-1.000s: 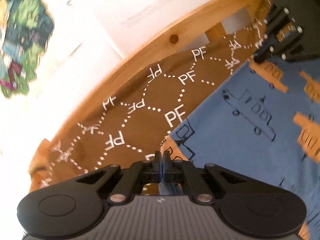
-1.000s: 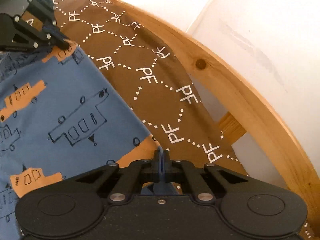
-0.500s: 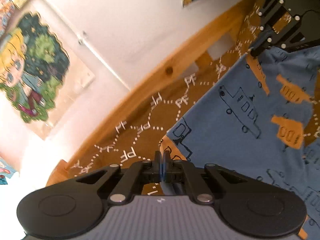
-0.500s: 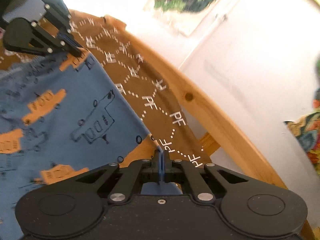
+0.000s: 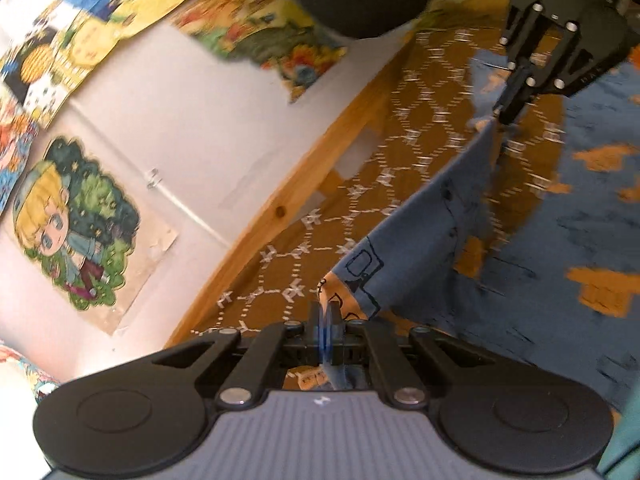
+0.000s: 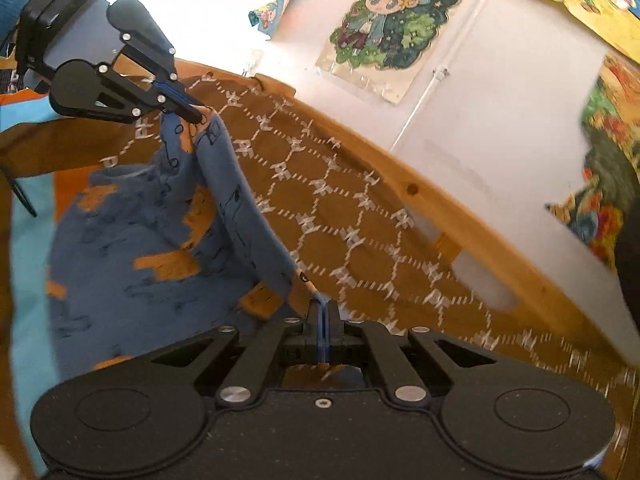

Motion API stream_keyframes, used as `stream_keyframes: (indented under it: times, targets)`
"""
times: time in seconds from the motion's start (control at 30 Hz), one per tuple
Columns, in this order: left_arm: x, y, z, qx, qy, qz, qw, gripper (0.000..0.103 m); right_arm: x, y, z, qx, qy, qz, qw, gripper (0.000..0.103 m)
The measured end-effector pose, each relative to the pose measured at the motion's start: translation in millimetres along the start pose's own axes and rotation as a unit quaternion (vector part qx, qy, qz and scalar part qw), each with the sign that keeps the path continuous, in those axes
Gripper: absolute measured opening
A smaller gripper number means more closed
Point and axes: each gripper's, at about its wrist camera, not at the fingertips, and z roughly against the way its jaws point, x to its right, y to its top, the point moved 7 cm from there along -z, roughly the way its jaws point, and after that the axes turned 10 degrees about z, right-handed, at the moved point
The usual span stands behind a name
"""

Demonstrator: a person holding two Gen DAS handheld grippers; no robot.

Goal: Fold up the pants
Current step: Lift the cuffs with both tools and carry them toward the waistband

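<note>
Both grippers are clamped tight on the blue pants, the left gripper and right gripper each pinching a corner of one edge lifted above the brown patterned bedspread, the rest sagging onto it between them.

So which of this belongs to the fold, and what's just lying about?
In the job:
- pants, blue with an orange print
- left hand-held gripper, shut on one corner
- right hand-held gripper, shut on the other corner

Just there:
- brown bedspread
- wooden bed frame
- posters on the wall
</note>
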Motion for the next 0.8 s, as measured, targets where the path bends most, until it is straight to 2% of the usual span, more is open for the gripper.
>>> stream_keyframes:
  times: [0.1,0.2,0.4,0.67,0.8]
  targets:
    - [24,-15,17,-0.002,-0.013,-0.019,0.9997,0.001,-31,-16,16,-0.01,-0.001,0.012,1.0,0.0]
    - [54,-35,27,-0.015,-0.024,-0.066,0.9974,0.001,-62,-31,25,-0.022,0.009,0.014,1.0,0.0]
    - [94,-72,33,-0.06,-0.05,-0.089,0.993,0.001,-114,-53,26,-0.042,0.025,0.021,0.999,0.0]
    - [106,-90,36,-0.071,-0.056,-0.114,0.9894,0.001,-136,-63,21,-0.048,0.021,0.01,0.999,0.0]
    - [107,-93,39,-0.081,-0.074,-0.123,0.9863,0.001,-136,-66,25,-0.046,0.028,0.0,0.999,0.0]
